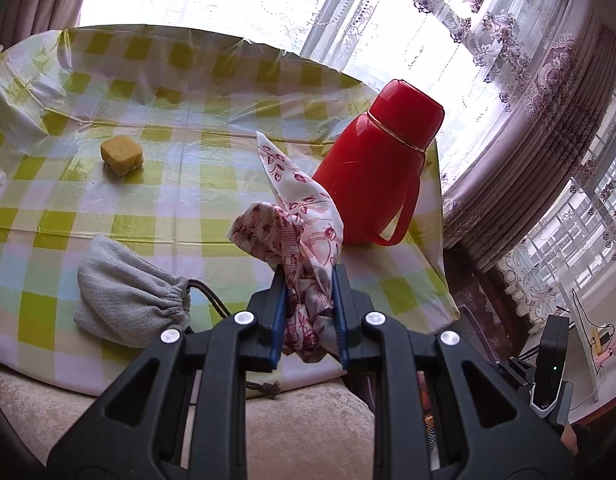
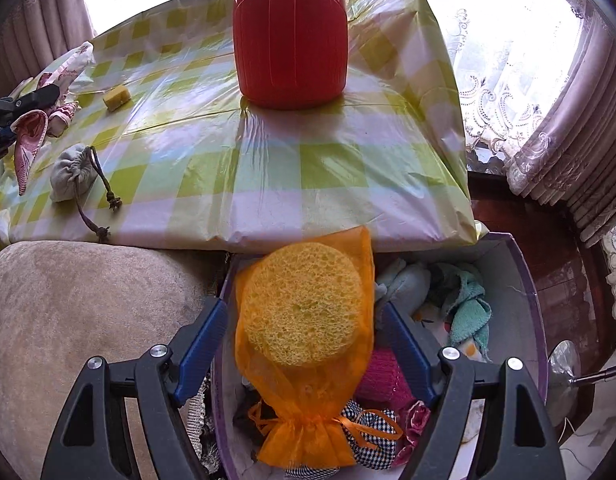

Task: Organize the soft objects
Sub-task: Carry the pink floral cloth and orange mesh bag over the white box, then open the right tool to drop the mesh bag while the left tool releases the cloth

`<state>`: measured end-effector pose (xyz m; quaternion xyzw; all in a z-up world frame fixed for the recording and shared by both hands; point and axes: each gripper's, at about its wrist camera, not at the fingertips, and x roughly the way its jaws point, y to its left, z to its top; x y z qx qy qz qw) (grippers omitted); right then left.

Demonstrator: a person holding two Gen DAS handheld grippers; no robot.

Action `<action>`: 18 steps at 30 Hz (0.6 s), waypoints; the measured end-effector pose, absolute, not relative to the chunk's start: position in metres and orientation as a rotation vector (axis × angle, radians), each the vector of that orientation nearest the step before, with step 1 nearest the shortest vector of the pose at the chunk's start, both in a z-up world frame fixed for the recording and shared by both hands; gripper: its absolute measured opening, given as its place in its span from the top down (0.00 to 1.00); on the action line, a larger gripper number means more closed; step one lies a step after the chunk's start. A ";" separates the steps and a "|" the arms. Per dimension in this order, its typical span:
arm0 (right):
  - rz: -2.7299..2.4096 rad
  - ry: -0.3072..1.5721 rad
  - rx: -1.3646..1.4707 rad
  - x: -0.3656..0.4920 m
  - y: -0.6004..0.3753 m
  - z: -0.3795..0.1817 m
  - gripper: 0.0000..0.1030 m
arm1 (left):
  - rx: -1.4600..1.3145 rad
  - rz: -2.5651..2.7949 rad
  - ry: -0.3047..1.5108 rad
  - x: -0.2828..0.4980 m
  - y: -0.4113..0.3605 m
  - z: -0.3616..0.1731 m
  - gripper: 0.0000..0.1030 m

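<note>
Step in hand: the collecting of soft things from the checked green-and-white plastic-covered tabletop [image 2: 291, 184] into the white open box with a purple rim [image 2: 524, 280] beside it was under way.
Left tool [image 1: 308, 280]: clamped tight on a bunched white cloth with red leaf print [image 1: 303, 220], held above the tabletop.
Right tool [image 2: 303, 320]: jaws wide, a round yellow sponge in an orange mesh pouch [image 2: 303, 312] between them, over the box; whether the pads pressed it, I could not tell.
Next move: probably letting the pouch drop in, then bringing the cloth across.
Left behind: grey drawstring bag [image 1: 127, 300], small yellow sponge cube [image 1: 121, 156].
In the way: tall red plastic thermos flask [image 1: 372, 172] stood near the cloth's path.
</note>
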<state>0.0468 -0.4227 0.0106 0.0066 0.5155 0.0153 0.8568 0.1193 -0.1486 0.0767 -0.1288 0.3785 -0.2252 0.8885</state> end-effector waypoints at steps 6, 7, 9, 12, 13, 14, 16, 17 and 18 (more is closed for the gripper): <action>-0.011 1.049 0.051 0.042 -0.442 0.021 0.22 | -0.231 -0.538 0.805 0.108 -0.177 0.076 0.77; -0.023 1.043 0.055 0.041 -0.446 0.023 0.22 | -0.223 -0.556 0.810 0.105 -0.184 0.076 0.77; -0.050 1.031 0.068 0.039 -0.458 0.029 0.22 | -0.209 -0.594 0.823 0.100 -0.197 0.076 0.77; -0.091 1.011 0.083 0.033 -0.475 0.038 0.22 | -0.178 -0.648 0.841 0.091 -0.217 0.075 0.76; -0.106 1.002 0.087 0.030 -0.481 0.042 0.22 | -0.164 -0.665 0.846 0.087 -0.225 0.075 0.76; -0.118 0.994 0.092 0.027 -0.487 0.046 0.22 | -0.150 -0.683 0.851 0.083 -0.233 0.074 0.76; -0.144 0.976 0.099 0.021 -0.498 0.054 0.22 | -0.129 -0.723 0.871 0.077 -0.247 0.072 0.76; -0.157 0.965 0.102 0.017 -0.505 0.058 0.22 | -0.116 -0.742 0.880 0.073 -0.255 0.071 0.75; -0.171 0.954 0.106 0.013 -0.510 0.063 0.22 | -0.098 -0.765 0.888 0.067 -0.263 0.069 0.75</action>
